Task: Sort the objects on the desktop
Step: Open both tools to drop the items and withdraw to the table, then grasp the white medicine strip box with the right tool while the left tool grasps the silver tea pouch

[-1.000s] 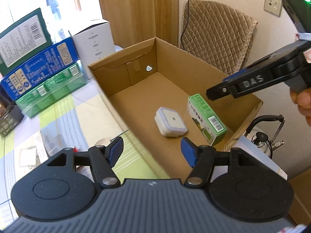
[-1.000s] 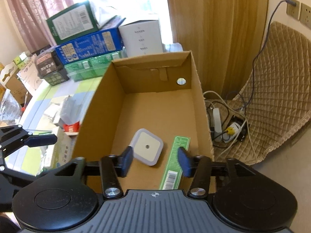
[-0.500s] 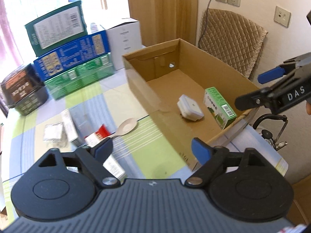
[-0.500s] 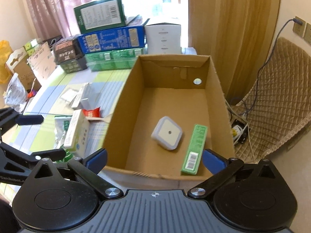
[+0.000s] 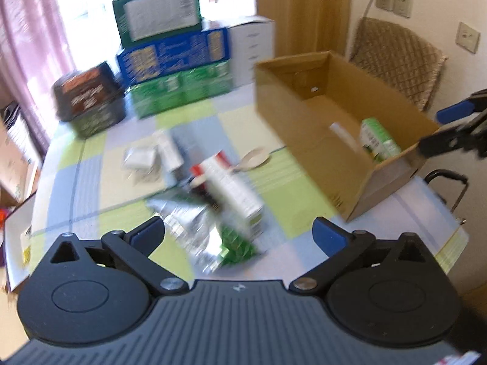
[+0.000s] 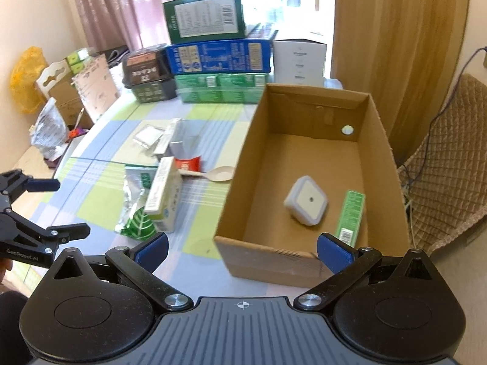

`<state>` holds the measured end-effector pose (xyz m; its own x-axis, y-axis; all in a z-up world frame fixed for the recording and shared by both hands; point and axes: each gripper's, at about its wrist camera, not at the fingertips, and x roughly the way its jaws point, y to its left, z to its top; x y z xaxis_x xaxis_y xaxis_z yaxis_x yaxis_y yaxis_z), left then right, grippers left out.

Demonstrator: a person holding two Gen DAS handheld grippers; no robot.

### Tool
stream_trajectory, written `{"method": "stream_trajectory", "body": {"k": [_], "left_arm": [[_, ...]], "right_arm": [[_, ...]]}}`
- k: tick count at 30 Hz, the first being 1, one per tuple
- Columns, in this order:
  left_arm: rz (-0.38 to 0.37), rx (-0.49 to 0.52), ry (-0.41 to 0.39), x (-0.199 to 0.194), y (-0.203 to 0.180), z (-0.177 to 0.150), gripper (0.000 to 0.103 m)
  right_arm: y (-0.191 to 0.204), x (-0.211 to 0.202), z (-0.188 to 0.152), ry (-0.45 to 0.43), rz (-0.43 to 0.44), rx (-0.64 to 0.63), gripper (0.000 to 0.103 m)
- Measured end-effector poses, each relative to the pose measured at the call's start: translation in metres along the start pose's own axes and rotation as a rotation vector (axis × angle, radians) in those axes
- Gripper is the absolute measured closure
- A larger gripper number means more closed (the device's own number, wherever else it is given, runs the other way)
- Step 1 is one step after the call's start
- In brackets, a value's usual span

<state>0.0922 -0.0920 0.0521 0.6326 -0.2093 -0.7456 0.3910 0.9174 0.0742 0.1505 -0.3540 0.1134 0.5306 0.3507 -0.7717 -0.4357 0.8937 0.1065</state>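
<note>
An open cardboard box (image 6: 234,200) stands on the right of the table and holds a white square device (image 6: 306,199) and a slim green box (image 6: 350,213). Left of it lie a white-and-green carton (image 6: 161,194), a silver-green foil bag (image 6: 135,210), a red packet (image 6: 188,164) and a pale spoon (image 6: 220,174). My left gripper (image 5: 239,232) is open and empty above the carton (image 5: 236,196) and foil bag (image 5: 182,219); it also shows in the right wrist view (image 6: 57,210). My right gripper (image 6: 242,248) is open and empty over the box's near wall.
Stacked green, blue and white boxes (image 6: 217,54) and a dark tin (image 6: 146,76) stand at the table's far edge. Small packets (image 6: 149,135) lie mid-table. A quilted chair (image 6: 447,164) stands right of the box. A kettle handle (image 5: 444,182) shows beyond the table's right edge.
Both grippers have opened wide and pulled back from the cardboard box. The left one has swung left over the loose items on the table; its view is blurred.
</note>
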Motion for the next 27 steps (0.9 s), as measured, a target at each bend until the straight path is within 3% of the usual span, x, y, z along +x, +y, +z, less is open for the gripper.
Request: {"method": "stream_trajectory", "body": {"k": [9,27], "left_arm": [[0.044,-0.088,0.068,0.0,0.045,-0.044,0.001],[0.027,-0.233,0.072,0.014,0.069,-0.049,0.001]], "right_arm": [[0.032,0.001,0.001,-0.011,0.064,-0.045,0.002],[0.091,0.033,0.019,0.001,0.129,-0.104,0.002]]}}
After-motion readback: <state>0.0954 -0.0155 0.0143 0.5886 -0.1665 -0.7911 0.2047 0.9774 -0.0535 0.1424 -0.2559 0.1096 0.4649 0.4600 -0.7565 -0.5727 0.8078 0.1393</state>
